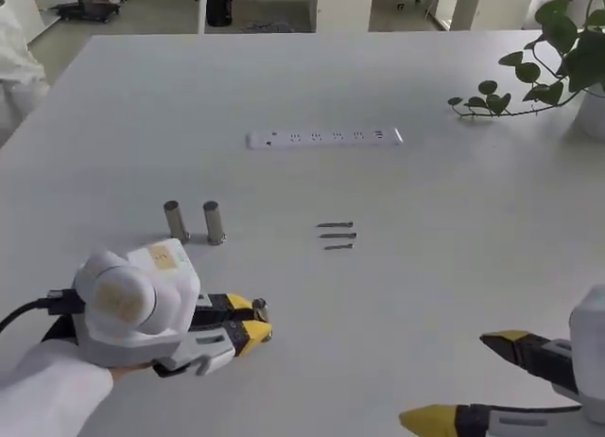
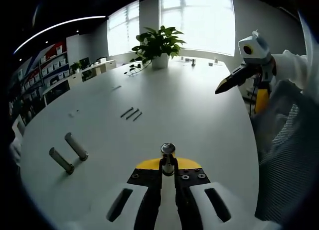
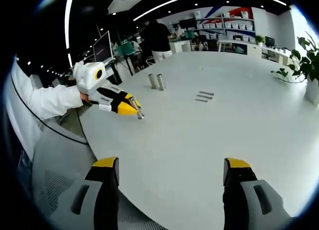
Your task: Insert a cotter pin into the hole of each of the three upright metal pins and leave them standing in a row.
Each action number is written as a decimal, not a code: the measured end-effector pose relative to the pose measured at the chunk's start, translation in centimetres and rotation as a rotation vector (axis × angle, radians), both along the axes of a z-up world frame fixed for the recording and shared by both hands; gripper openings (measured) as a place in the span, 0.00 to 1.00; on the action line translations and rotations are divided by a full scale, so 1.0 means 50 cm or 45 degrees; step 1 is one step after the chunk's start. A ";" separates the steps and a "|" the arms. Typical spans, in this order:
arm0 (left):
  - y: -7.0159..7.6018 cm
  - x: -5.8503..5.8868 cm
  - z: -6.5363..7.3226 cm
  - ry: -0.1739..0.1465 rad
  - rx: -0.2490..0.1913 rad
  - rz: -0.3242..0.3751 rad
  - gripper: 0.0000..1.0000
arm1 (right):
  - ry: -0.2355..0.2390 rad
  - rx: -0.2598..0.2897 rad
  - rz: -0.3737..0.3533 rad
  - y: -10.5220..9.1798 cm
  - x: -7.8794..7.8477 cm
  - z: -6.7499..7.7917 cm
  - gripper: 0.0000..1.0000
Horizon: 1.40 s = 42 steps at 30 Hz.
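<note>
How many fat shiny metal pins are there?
3. One metal pin and another stand side by side on the table. A third is clamped in the left tool.

Left gripper [image 1: 260, 322]: white rounded housing, black jaws with yellow tips, tan sticker [image 1: 163, 257] on top, black cable [image 1: 24, 310] at rear, small screws [image 2: 185, 176] on jaw plates. Right gripper [image 1: 446, 380]: same colours. White sleeve [image 1: 38, 390].

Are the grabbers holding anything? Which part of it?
The left gripper pinches a metal pin near one end; the other end pokes out. The right gripper is open, holding nothing.
</note>
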<state>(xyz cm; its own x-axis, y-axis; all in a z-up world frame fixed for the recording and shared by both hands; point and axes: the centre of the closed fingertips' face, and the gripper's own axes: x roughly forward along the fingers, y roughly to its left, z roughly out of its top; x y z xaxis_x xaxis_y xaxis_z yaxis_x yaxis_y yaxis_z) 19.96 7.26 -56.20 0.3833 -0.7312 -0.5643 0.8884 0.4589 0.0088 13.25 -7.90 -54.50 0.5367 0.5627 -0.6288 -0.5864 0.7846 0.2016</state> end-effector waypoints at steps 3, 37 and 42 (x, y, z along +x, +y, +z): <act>-0.003 -0.010 -0.005 -0.001 0.016 -0.036 0.06 | 0.002 -0.001 0.004 0.002 -0.002 0.000 0.84; -0.008 -0.013 -0.039 -0.005 0.025 -0.110 0.07 | 0.016 0.010 0.006 0.007 -0.010 -0.005 0.83; -0.009 -0.012 -0.040 -0.013 0.019 -0.101 0.07 | 0.023 0.017 0.003 0.008 -0.011 -0.009 0.83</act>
